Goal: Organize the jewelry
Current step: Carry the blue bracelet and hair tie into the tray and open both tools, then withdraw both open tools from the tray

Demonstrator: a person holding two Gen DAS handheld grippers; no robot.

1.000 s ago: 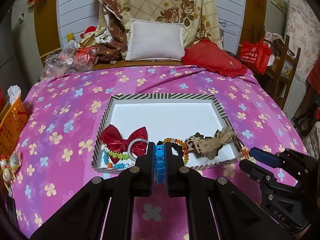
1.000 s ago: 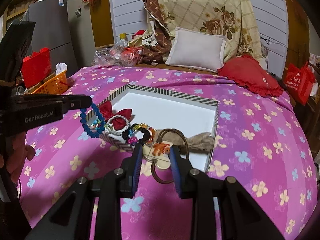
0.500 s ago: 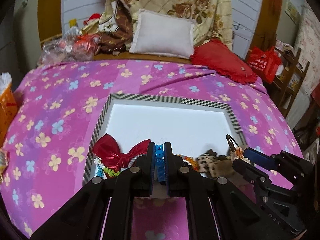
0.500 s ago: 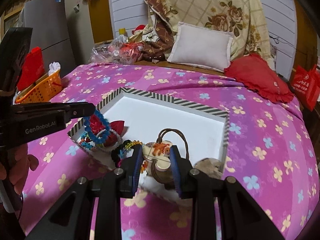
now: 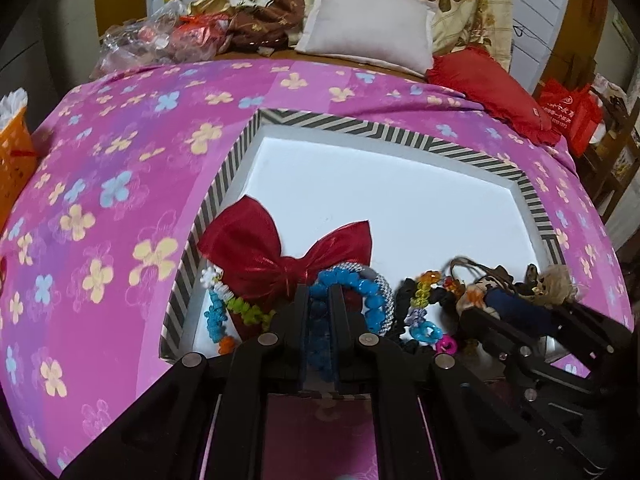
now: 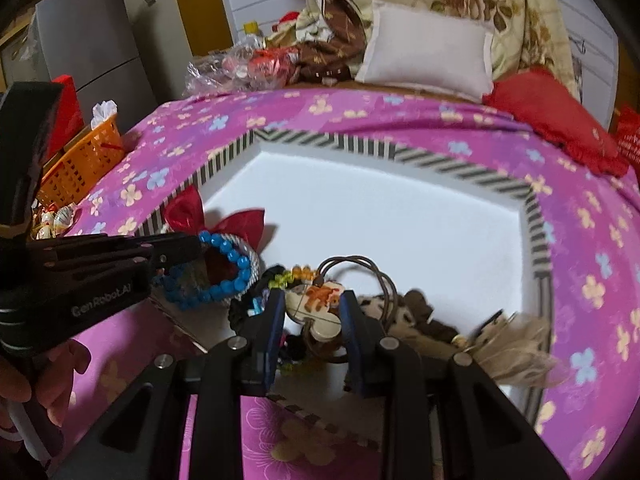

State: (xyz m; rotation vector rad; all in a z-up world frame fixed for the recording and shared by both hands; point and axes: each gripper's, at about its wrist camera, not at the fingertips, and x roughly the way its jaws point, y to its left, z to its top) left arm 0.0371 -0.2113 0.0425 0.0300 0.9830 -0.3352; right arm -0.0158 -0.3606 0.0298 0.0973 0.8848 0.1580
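L gripper (image 5: 319, 300) clamped narrow on a blue bead bracelet (image 5: 362, 294), hanging over the near-left part of the striped-rim tray (image 5: 400, 136), just above a red bow (image 5: 280, 248) & a silver-white ring bracelet (image 5: 384, 292). R gripper (image 6: 313, 312) partly closed on a cream charm w/ orange figure (image 6: 320, 298), brown cord loops (image 6: 360, 270) attached, over the tray's near edge. Other bead bands & a leopard-print hair tie (image 6: 400, 308) lie along the tray's near side. Tray sits on a pink floral bedspread (image 5: 120, 200).

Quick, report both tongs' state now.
Left tongs: shut on the blue bead bracelet.
Right tongs: shut on the cream charm hair tie.
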